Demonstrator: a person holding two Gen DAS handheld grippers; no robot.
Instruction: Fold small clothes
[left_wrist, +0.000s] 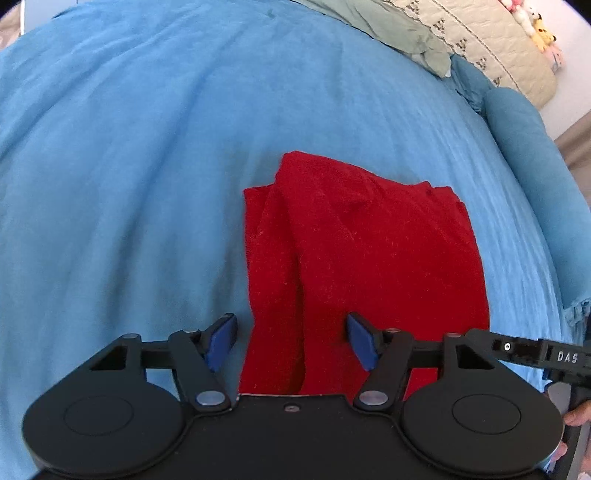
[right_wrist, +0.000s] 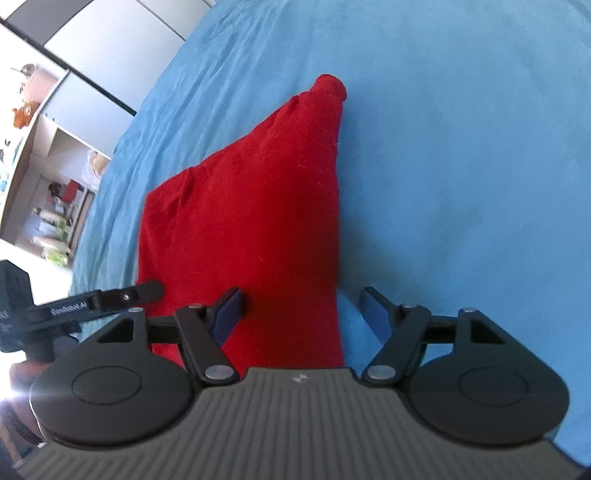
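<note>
A red knitted garment (left_wrist: 354, 251) lies folded lengthwise on a blue bedspread (left_wrist: 129, 184). My left gripper (left_wrist: 291, 341) hovers open over the garment's near end, its blue pads apart on either side of the left fold. In the right wrist view the same red garment (right_wrist: 251, 221) runs away from me to a narrow far tip. My right gripper (right_wrist: 301, 314) is open over the garment's near right edge, one pad above the cloth and one above the bedspread. Neither pair of pads presses on the cloth. The other gripper's finger (right_wrist: 110, 295) shows at the left.
A pale green cloth (left_wrist: 391, 33) and a cream quilted cover (left_wrist: 491, 48) lie at the bed's far right, with a blue bolster (left_wrist: 528, 147) along the right edge. Soft toys (left_wrist: 535, 26) sit beyond. Shelves and a wardrobe (right_wrist: 55, 147) stand left of the bed.
</note>
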